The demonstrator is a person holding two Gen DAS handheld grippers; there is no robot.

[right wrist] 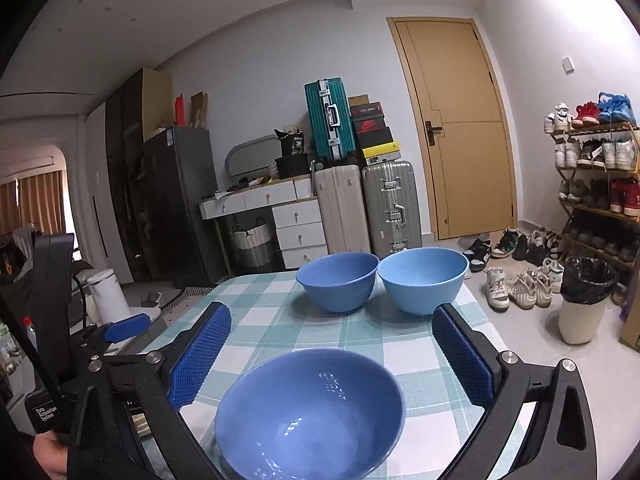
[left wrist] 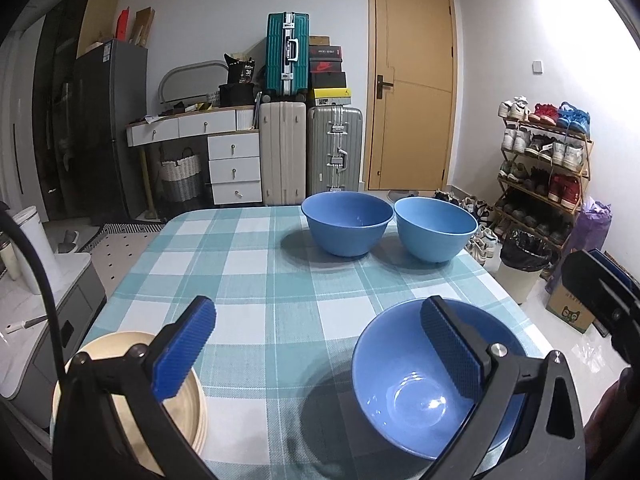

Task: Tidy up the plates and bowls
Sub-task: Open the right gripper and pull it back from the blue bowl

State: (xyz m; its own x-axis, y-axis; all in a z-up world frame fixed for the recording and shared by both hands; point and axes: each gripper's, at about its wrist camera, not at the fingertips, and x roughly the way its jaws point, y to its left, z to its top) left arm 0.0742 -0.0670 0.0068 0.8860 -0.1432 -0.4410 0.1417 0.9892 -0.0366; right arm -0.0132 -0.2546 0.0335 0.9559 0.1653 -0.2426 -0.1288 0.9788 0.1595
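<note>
Three blue bowls stand on the checked tablecloth (left wrist: 256, 280). A darker bowl (left wrist: 347, 224) and a lighter bowl (left wrist: 435, 228) sit side by side at the far edge; both also show in the right wrist view, the darker bowl (right wrist: 338, 280) left of the lighter bowl (right wrist: 423, 280). A third blue bowl (left wrist: 424, 388) is near the front right, also in the right wrist view (right wrist: 310, 412). A stack of cream plates (left wrist: 184, 400) sits at the front left. My left gripper (left wrist: 320, 348) is open, between plates and bowl. My right gripper (right wrist: 332, 360) is open above the near bowl.
The table's right edge drops to the floor, with a bin (left wrist: 522, 264), a cardboard box (left wrist: 568, 312) and a shoe rack (left wrist: 544, 160) there. A grey side cabinet with a white kettle (left wrist: 36, 248) stands left of the table. Suitcases (left wrist: 312, 152) and drawers lie beyond.
</note>
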